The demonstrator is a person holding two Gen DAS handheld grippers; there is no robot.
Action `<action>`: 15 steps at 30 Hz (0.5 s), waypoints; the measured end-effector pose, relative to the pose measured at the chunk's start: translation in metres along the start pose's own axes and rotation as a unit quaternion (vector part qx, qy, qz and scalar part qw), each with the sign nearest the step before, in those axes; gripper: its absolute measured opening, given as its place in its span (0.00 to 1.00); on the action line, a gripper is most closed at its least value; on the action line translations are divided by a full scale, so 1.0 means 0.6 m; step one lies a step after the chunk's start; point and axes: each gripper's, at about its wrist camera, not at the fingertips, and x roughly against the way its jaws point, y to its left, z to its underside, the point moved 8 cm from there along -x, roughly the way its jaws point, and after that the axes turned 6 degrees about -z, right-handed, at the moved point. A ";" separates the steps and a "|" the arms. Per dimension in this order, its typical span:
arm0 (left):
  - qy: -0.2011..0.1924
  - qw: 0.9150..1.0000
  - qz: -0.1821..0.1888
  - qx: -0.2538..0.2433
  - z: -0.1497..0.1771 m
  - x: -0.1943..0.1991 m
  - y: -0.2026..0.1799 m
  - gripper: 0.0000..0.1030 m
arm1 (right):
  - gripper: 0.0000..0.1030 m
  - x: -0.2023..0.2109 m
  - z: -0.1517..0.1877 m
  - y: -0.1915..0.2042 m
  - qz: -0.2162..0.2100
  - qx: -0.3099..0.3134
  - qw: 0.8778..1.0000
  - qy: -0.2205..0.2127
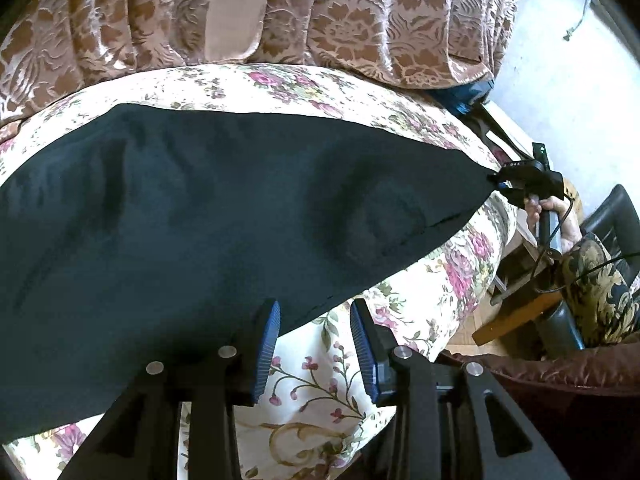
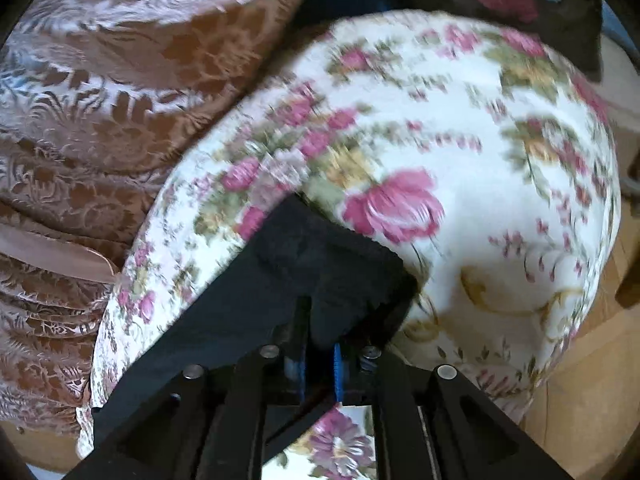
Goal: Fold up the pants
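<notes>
The black pants (image 1: pixel 192 208) cover most of the flowered bedcover (image 1: pixel 452 280). Bare cover lies along the pants' near edge, where the left gripper (image 1: pixel 316 340) hangs with its jaws apart. Beyond the pants, a brown brocade cushion (image 1: pixel 360 20) walls off the far side. A chair (image 1: pixel 608 220) crowds the pants' right end.

No legible text, label or brand is seen in either view. Small white marks are borne by the right gripper (image 1: pixel 505 184), but they cannot be read.
</notes>
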 end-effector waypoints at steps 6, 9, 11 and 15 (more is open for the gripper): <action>0.006 1.000 0.007 -0.026 0.005 -0.006 -0.015 0.40 | 0.41 0.048 0.053 0.022 -0.058 -0.015 0.998 -0.007; 0.008 0.999 0.011 -0.029 0.004 -0.016 -0.020 0.40 | 0.41 0.060 0.118 0.079 -0.133 -0.003 0.990 0.034; 0.008 0.999 0.011 -0.030 0.002 -0.022 -0.021 0.40 | 0.41 0.051 0.177 0.129 -0.200 0.003 0.976 0.087; 0.006 0.999 0.015 -0.030 -0.002 -0.028 -0.023 0.40 | 0.41 0.012 0.285 0.211 -0.274 0.004 0.946 0.175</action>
